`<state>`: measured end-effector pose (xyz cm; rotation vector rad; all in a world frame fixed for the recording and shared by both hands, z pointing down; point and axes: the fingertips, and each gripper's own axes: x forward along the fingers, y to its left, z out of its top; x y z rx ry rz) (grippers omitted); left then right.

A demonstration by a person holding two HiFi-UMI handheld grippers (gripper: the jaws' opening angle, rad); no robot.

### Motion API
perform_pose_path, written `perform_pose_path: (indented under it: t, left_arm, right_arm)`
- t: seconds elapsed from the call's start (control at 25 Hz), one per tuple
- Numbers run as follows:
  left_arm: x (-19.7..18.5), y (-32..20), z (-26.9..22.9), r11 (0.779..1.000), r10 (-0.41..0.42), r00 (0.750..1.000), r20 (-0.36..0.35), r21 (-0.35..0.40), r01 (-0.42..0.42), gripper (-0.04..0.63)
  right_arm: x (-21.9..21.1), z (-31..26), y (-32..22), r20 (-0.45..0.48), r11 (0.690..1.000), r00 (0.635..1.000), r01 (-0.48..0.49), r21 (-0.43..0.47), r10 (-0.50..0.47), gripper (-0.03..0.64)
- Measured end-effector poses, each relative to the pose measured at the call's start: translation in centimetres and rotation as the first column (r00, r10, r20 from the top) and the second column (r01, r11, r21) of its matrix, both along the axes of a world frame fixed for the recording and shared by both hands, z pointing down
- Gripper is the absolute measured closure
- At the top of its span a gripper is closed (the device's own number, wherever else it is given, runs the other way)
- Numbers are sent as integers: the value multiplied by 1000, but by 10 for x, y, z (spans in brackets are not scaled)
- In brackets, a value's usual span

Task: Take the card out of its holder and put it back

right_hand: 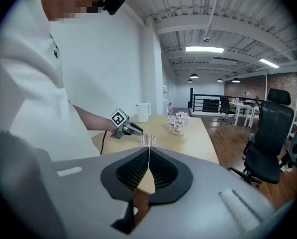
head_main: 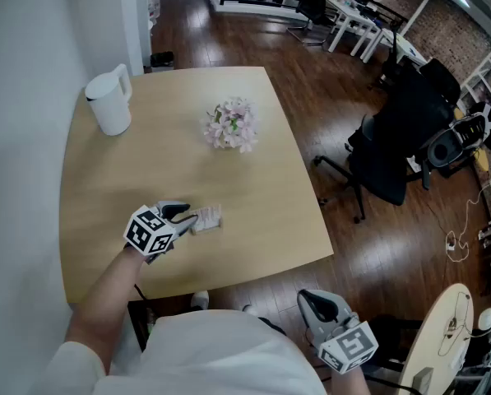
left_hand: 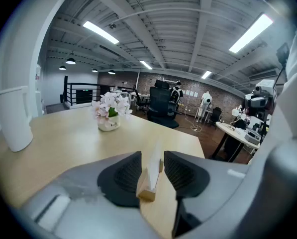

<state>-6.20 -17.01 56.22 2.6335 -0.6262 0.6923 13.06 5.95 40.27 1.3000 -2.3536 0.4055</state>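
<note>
A white card (head_main: 207,217) stands upright in a small wooden holder (left_hand: 148,190) on the light wood table (head_main: 105,179), near its front edge. My left gripper (head_main: 188,216) reaches it from the left. In the left gripper view the card (left_hand: 153,164) stands between the open jaws, with a small gap to each pad. My right gripper (head_main: 312,300) hangs off the table, low beside the person's body, with its pads shut together on nothing. From the right gripper view I see the left gripper (right_hand: 131,129) and the card (right_hand: 148,140) far ahead.
A white jug (head_main: 110,100) stands at the table's far left corner. A pot of pink flowers (head_main: 232,125) sits past the table's middle. A black office chair (head_main: 391,151) stands on the wood floor to the right. A wall runs along the table's left side.
</note>
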Motion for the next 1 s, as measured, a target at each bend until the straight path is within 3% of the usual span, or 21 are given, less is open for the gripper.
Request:
perform_pose_path:
  t: [0.16, 0.44, 1.0]
  left_arm:
    - [-3, -8, 12, 1000, 18, 1000, -5, -23, -18, 453]
    - [3, -12, 22, 998, 60, 998, -18, -32, -61, 552]
    - [3, -20, -5, 997, 80, 994, -71, 7, -80, 578]
  right_arm:
    - [-7, 5, -3, -1, 999, 999, -35, -8, 35, 607]
    - [-11, 12, 5, -13, 995, 995, -95, -37, 95, 607]
    - [-14, 19, 9, 2, 991, 992, -126, -47, 126, 607]
